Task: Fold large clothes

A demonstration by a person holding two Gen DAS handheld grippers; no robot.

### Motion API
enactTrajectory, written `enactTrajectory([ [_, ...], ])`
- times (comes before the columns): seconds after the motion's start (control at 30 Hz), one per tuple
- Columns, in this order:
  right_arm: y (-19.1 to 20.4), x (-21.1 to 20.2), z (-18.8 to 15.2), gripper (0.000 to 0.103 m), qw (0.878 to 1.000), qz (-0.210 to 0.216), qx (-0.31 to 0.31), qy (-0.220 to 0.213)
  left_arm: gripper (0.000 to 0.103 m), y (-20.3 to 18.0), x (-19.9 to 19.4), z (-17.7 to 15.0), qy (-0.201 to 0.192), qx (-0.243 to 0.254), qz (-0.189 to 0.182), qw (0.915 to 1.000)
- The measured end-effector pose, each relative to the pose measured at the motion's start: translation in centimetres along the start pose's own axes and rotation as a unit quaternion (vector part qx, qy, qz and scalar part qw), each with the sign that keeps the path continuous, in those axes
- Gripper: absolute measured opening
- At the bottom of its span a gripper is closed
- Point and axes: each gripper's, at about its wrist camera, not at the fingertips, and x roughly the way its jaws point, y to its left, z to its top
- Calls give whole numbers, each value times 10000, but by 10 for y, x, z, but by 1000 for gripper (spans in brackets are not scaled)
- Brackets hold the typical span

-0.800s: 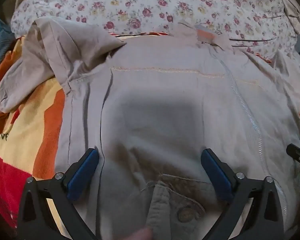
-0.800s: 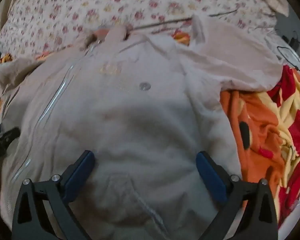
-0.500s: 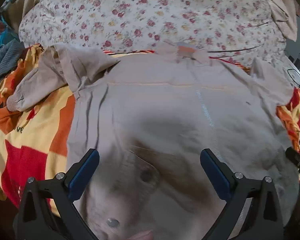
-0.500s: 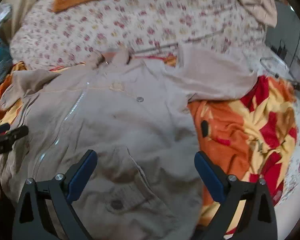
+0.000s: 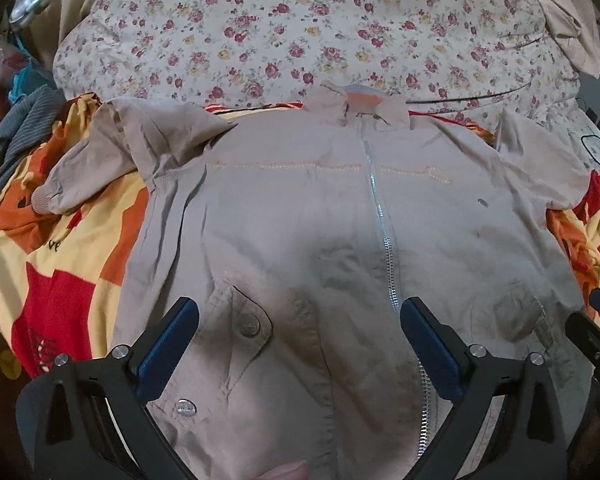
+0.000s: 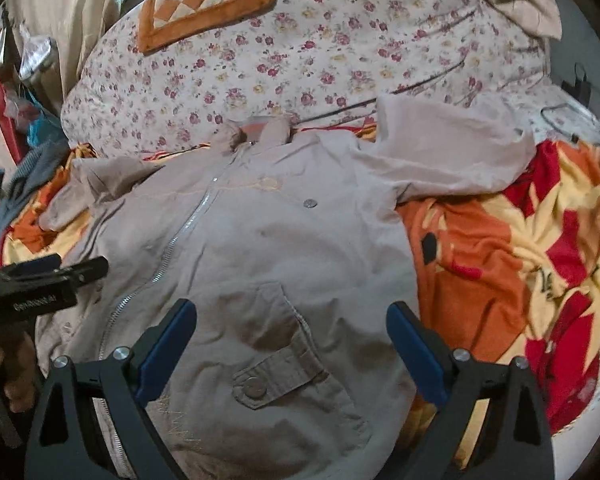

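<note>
Beige zip-front jacket (image 5: 300, 216) lies face up and spread flat on the bed, over an orange-red-yellow blanket (image 5: 60, 264), collar (image 5: 356, 108) at the far end against the floral quilt (image 5: 300, 32). Left tongs (image 5: 300, 332) hang released above the lower front, jaws wide apart and holding nothing; a snap-flap pocket (image 5: 248, 324) sits just inside the left jaw, the zipper (image 5: 384, 240) runs up just inside the right jaw. Right tongs (image 6: 292, 336) likewise released and empty, over the other flap pocket (image 6: 276, 376), with the hem edge just beyond the right jaw. Judgement: woven cotton-type cloth, light, limp, creases easily, not slippery or fragile; zipper and snaps add small stiff spots that may resist a clean crease. Sleeves not yet folded in: one sleeve (image 5: 96, 168) lies bunched far left of the left tongs, ribbed cuff outward; the other sleeve (image 6: 452, 160) lies far right of the right tongs. Best holds appear to be a cuff or a shoulder seam, pinching a single layer edge; a grip mid-panel would likely gather both layers and drag the blanket.
</note>
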Motion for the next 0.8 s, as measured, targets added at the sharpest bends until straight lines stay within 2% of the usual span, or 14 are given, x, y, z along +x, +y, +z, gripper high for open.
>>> enactTrajectory([
  [0.43,-9,3,-7,96,9993,299,-128,-186,97,2,-21,-7,-261,-182,403,9987],
  [0.67,-7,-3,-12,96,9990,169,-260,-307,97,-4,-33,-9,-183,-166,439,9987],
  [0.8,-11,-5,-13,96,9991,53,-143,-407,97,-10,-39,-5,-336,-150,345,9987],
])
